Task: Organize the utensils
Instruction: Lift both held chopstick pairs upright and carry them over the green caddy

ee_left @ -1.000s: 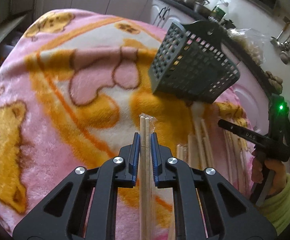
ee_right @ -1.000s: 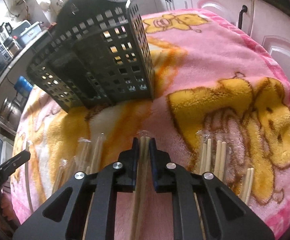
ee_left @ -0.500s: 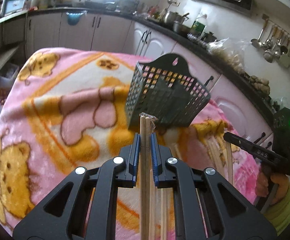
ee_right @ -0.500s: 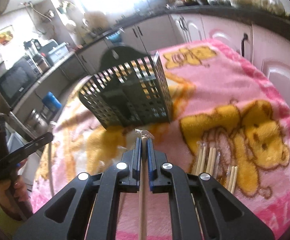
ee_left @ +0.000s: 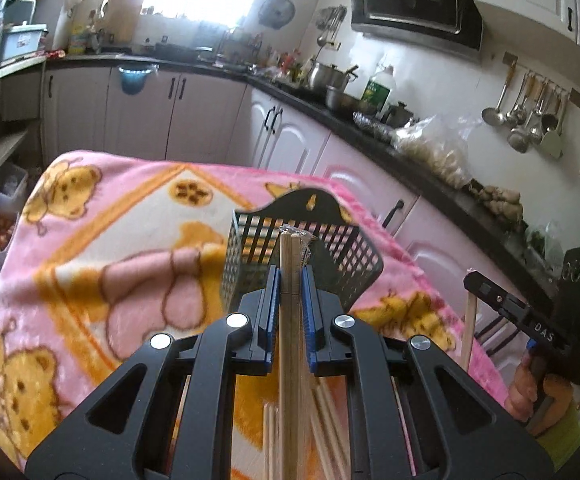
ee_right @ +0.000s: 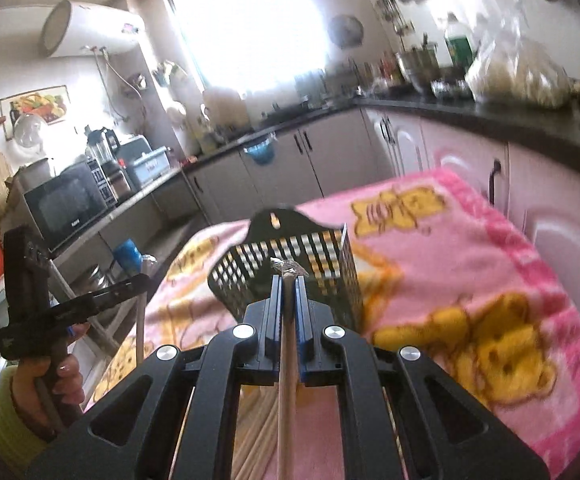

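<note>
A black perforated utensil basket (ee_left: 301,256) stands on the pink bear-print blanket (ee_left: 102,248); it also shows in the right wrist view (ee_right: 290,268). My left gripper (ee_left: 290,276) is shut on a wrapped pair of wooden chopsticks (ee_left: 290,320), tips raised in front of the basket. My right gripper (ee_right: 287,284) is shut on another wrapped chopstick pair (ee_right: 286,380), held up before the basket. Each gripper shows in the other's view: the right (ee_left: 509,304) and the left (ee_right: 90,300).
More wrapped chopstick pairs (ee_left: 325,420) lie on the blanket beneath the grippers. Kitchen cabinets and a cluttered black counter (ee_left: 429,168) ring the table. A microwave (ee_right: 66,204) stands on a shelf to the left.
Both grippers have lifted their chopstick pairs off the blanket and tilted upward, so the views now take in the kitchen walls. The basket looks lower and farther away.
</note>
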Tool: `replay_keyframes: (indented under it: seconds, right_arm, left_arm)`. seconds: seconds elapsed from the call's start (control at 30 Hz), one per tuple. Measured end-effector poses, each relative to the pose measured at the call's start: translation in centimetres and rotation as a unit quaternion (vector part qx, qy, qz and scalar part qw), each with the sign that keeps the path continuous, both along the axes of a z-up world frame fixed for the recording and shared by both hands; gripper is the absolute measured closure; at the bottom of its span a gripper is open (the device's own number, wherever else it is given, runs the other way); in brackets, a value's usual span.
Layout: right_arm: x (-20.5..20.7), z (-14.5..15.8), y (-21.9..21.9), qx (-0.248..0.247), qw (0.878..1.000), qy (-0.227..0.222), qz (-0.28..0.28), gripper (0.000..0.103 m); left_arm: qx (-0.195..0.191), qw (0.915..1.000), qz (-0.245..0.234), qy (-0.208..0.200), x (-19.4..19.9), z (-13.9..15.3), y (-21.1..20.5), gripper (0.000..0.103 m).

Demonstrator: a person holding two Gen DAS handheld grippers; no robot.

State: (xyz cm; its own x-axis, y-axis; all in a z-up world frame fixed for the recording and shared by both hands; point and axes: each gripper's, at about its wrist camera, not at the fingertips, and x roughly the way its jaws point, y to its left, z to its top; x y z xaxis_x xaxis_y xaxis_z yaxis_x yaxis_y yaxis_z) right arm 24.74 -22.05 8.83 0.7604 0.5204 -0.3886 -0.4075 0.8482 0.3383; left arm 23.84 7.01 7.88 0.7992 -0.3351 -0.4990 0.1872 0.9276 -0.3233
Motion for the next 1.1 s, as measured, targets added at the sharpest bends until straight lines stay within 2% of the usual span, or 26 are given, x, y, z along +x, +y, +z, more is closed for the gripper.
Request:
replay_keyframes:
  seconds: [0.27,0.6,0.83,1.1]
  right_arm:
    - [1.2,1.9,0.2,0.005,0.999,-0.050,-0.005,0.097]
    - [4.6,4.1,1.6,0.001,0.992,-0.123,-0.028,0.097]
    - [8.0,5.0,2.2,0.005,0.988,-0.151,-0.043,0.097]
    - [11.4,5.3,2.7,0.016,0.982,-0.176,-0.063,0.097]
  left_arm:
    - [-0.002,0.9992,0.008,-0.039,1.8,3.0,-0.8,0.098]
    - [-0.002,0.9970,0.034,-0.070,4.9,4.6,-1.3,0.098]
    - [-0.012,0.9930,0.058,-0.102,7.1,6.4,-1.1,0.098]
    - [0.004,0.9855,0.083,-0.148,9.2,8.1,-1.1,0.098]
